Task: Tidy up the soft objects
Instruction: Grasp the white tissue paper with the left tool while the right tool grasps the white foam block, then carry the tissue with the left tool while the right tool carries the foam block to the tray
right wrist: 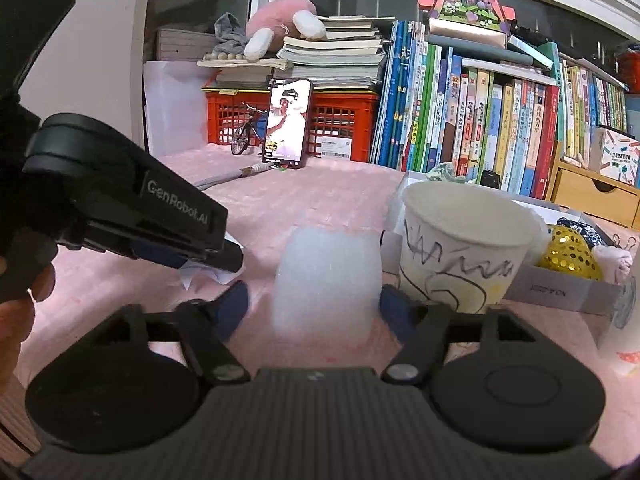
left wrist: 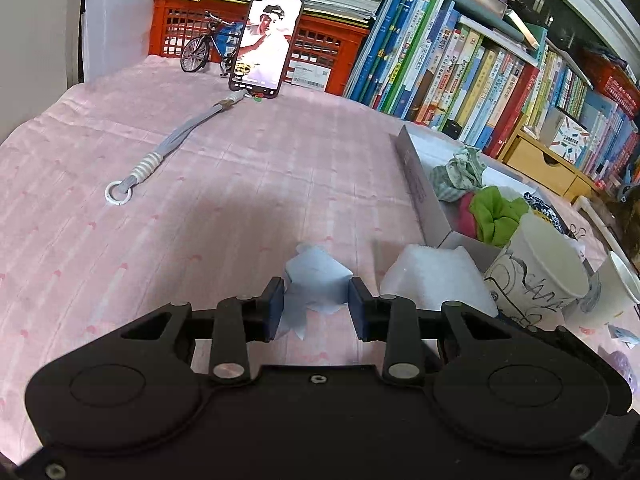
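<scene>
Pink patterned cloth covers the table, with rows of books and a red crate behind. At the right a grey cardboard box holds soft things: a green scrunchie, checked fabric, and, seen only from the right wrist, a gold sequinned ball. A scribbled paper cup stands before the box. The left gripper is clamped on a pale blue tissue lying on the cloth. The right gripper straddles a white foam block; its left pad stands clear.
</scene>
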`<state>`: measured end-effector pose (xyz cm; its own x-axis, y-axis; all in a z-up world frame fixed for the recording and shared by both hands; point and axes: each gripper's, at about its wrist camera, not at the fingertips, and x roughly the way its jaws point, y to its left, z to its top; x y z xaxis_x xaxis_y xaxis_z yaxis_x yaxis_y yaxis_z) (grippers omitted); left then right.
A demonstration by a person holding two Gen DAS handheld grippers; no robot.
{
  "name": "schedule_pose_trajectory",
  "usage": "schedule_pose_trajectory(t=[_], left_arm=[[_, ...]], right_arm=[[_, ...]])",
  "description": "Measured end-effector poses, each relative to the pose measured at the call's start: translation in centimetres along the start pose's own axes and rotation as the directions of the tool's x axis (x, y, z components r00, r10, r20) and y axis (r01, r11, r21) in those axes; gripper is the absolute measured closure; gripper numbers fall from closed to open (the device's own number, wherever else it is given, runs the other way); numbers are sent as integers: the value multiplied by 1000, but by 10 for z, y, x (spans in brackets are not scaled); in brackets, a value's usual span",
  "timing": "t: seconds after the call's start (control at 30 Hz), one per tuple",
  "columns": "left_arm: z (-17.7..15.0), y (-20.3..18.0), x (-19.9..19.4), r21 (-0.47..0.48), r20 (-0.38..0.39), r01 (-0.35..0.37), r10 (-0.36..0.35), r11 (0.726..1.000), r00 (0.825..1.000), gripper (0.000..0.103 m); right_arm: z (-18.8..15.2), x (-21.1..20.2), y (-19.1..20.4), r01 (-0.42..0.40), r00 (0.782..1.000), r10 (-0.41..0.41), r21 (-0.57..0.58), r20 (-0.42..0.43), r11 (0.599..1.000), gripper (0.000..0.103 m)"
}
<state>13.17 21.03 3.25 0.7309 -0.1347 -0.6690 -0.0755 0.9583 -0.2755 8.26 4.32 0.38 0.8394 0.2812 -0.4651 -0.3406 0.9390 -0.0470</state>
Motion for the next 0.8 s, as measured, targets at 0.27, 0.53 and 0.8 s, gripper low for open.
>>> schedule_pose_trajectory(t=[0.27, 0.53, 0.8], left_arm=[[-7, 1, -8, -19, 3, 10, -10, 1000, 1000, 70], [-17, -6, -22, -20, 12, 25, -24, 999, 1000, 70], [-19, -16, -40, -1, 47, 22, -22, 1000, 999, 70]], right_arm=[[-1, -7, -4, -14, 1000, 14, 11, 2, 1000, 44], [-5, -32, -8, -62, 998, 62, -6, 28, 998, 44], [-3, -51, -11, -53, 995, 55, -32, 80, 998, 44]])
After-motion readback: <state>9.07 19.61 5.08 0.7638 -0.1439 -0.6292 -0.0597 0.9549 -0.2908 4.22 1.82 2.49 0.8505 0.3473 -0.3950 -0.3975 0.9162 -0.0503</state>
